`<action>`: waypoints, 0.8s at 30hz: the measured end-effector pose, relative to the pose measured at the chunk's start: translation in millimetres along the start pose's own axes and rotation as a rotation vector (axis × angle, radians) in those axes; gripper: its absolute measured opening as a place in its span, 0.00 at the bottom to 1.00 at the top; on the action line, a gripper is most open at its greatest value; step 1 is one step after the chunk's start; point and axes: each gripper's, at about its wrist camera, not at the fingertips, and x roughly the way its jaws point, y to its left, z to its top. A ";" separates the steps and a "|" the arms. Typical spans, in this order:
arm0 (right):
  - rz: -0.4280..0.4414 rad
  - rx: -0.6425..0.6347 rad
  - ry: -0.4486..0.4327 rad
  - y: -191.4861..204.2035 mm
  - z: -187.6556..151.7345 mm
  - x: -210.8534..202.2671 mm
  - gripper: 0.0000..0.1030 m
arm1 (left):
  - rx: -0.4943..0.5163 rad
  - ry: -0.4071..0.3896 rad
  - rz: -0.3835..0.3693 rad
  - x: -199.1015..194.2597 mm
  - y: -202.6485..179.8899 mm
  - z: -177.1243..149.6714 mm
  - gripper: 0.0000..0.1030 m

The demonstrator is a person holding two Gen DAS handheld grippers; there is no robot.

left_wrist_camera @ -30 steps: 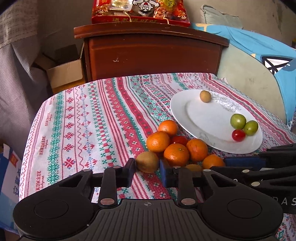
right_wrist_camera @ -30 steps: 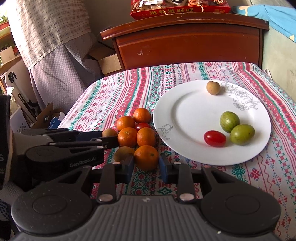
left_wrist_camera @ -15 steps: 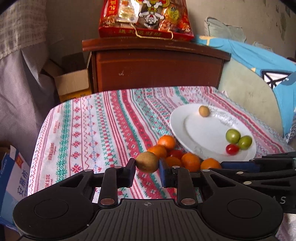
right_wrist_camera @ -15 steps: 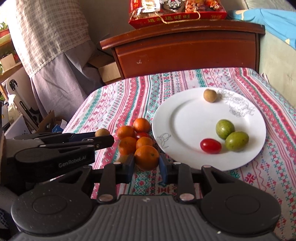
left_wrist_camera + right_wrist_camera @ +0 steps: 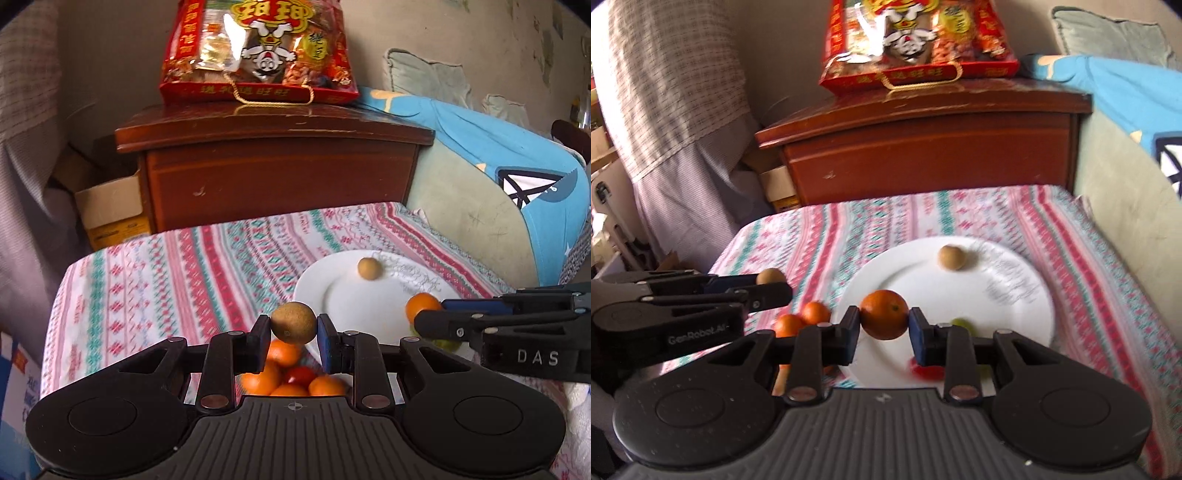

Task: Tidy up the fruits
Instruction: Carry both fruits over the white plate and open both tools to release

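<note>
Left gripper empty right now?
No, the left gripper is shut on a small round brown fruit, lifted clear of the striped tablecloth.

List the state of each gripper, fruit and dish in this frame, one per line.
left gripper: shut on the brown fruit, held off the cloth
brown fruit: clamped between the pads
right gripper: shut on the orange, over the plate
orange: clamped, lifted
white plate: flat on the cloth, holding a small tan fruit, green fruit and a red tomato
remaining oranges: loose pile on the cloth beside the plate
</note>
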 end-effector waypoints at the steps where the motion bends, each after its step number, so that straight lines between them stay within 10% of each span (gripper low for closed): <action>1: -0.008 0.022 -0.005 -6.0 1.8 0.8 0.28 | -0.001 -0.003 -0.006 2.9 -3.5 0.8 0.23; 24: -0.132 0.229 0.033 -69.3 -1.3 31.2 0.29 | -0.024 0.082 -0.098 62.0 -43.0 -5.8 0.24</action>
